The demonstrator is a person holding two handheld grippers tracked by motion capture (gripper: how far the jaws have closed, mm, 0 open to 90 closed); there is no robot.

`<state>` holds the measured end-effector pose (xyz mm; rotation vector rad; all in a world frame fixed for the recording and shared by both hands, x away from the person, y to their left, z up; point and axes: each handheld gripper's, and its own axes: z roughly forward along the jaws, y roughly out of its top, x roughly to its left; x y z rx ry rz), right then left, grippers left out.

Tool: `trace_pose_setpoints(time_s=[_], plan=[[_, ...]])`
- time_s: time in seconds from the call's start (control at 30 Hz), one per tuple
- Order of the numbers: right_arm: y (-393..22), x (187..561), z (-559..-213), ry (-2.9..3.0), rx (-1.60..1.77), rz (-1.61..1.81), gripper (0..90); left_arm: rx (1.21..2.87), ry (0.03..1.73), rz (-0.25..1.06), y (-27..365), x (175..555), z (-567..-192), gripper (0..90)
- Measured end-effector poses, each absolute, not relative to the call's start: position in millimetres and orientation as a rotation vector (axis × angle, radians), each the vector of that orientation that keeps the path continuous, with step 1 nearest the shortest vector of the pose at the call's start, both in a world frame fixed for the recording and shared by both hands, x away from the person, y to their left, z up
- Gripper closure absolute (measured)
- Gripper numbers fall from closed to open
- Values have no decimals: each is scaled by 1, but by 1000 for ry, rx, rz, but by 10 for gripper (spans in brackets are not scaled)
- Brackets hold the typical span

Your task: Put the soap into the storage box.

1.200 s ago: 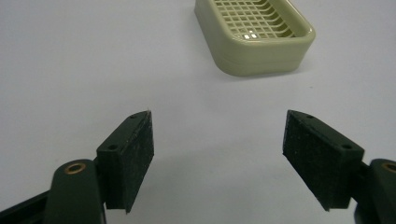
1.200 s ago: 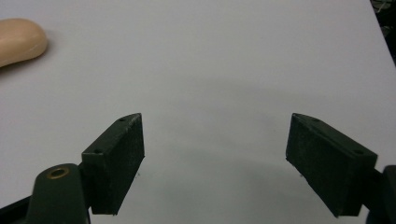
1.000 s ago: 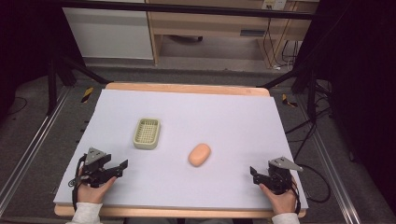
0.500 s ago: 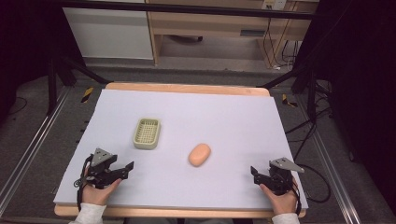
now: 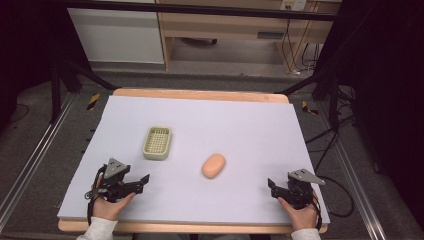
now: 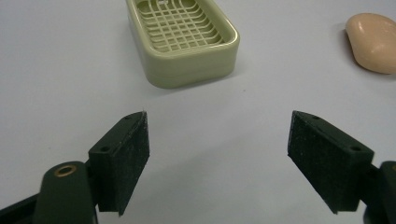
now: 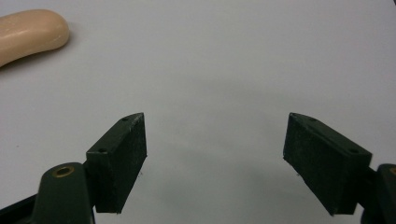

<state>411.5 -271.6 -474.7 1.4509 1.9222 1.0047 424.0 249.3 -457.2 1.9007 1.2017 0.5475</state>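
Left gripper [image 5: 135,186] moved forward, ridged soap dish [image 5: 157,142], smooth oval soap [image 5: 214,165]

White-topped table [image 5: 250,130], green soap dish [image 5: 157,142] well apart from peach soap [image 5: 214,165]

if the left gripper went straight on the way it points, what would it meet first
Probably the pale green plastic soap dish with a grid floor, lying just left of the line ahead of the open left gripper. The peach oval soap bar lies well off to the right.
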Motion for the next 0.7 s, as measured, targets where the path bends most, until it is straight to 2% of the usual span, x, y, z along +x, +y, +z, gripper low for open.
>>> trace_pose_setpoints(time_s=[0.7], plan=[[-269, 410, -474, 1925, 1430, 1014, 285, 1909, 1148, 555, 232, 428, -445, 186]])
